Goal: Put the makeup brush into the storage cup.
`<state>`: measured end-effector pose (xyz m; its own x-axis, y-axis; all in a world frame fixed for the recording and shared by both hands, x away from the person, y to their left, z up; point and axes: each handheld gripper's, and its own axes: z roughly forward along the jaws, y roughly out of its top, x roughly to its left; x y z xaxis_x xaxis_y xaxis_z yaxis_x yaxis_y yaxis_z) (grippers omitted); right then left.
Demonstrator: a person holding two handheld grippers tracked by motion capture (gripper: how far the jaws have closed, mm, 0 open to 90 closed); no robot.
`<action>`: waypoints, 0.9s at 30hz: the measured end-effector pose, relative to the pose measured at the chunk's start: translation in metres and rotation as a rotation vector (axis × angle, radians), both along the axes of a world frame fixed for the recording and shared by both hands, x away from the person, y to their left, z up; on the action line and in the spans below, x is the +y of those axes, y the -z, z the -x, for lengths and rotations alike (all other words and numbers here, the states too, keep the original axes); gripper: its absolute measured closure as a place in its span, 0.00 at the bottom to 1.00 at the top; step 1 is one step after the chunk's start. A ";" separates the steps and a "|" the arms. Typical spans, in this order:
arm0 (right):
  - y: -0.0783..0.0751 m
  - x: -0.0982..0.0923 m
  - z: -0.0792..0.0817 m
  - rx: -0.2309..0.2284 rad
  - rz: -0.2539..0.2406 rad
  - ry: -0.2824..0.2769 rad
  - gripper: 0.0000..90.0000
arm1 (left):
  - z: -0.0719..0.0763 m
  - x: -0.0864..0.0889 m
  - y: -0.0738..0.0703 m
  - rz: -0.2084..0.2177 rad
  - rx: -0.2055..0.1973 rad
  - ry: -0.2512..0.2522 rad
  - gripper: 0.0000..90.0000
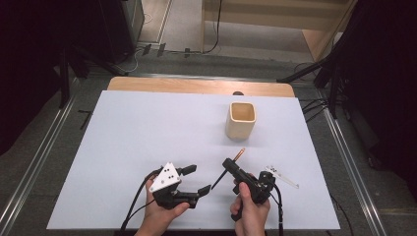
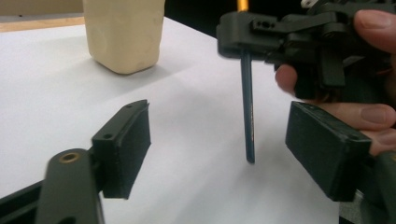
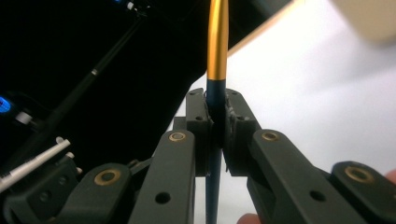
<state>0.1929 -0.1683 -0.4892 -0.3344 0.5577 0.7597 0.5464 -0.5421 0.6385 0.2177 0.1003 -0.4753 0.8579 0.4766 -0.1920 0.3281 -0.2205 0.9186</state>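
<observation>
A pale wooden cup (image 1: 241, 119) stands upright on the white table sheet (image 1: 147, 128), right of centre; its side shows in the left gripper view (image 2: 123, 32). My right gripper (image 1: 229, 165) is shut on a dark pen (image 1: 219, 179) with a gold upper end (image 1: 240, 153), held tilted above the sheet in front of the cup. In the right gripper view the jaws (image 3: 218, 121) pinch the dark shaft below the gold part (image 3: 218, 42). My left gripper (image 1: 197, 179) stands open just left of the pen's lower tip. The pen's shaft (image 2: 247, 116) hangs between its two pads (image 2: 135, 140).
The sheet's front edge lies just under both hands. A strip of bare wooden tabletop (image 1: 196, 86) runs along the far side. Dark stands (image 1: 64, 73) and floor cables (image 1: 147, 49) surround the table. Open sheet spreads to the left and far side.
</observation>
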 end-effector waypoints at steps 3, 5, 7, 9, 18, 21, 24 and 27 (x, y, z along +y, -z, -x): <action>-0.008 -0.002 0.002 -0.049 0.100 0.026 0.93 | -0.002 0.006 -0.002 0.015 0.002 0.011 0.14; -0.011 -0.004 0.002 -0.064 0.146 0.045 0.93 | -0.005 0.011 -0.002 0.020 0.006 0.009 0.14; -0.013 -0.005 0.002 -0.080 0.191 0.057 0.93 | -0.006 0.014 -0.003 0.009 0.007 0.008 0.13; -0.016 -0.007 0.002 -0.100 0.243 0.064 0.93 | -0.008 0.018 -0.003 -0.003 0.002 -0.002 0.11; -0.031 -0.013 0.003 -0.200 0.420 0.081 0.93 | -0.014 0.039 -0.004 -0.015 -0.008 -0.036 0.03; -0.033 -0.015 0.003 -0.210 0.436 0.085 0.93 | -0.015 0.045 -0.004 -0.031 -0.019 -0.048 0.02; -0.034 -0.019 0.003 -0.209 0.446 0.090 0.93 | -0.015 0.051 -0.005 -0.040 -0.033 -0.059 0.02; -0.034 -0.022 0.003 -0.209 0.462 0.098 0.93 | -0.015 0.058 -0.005 -0.042 -0.042 -0.065 0.00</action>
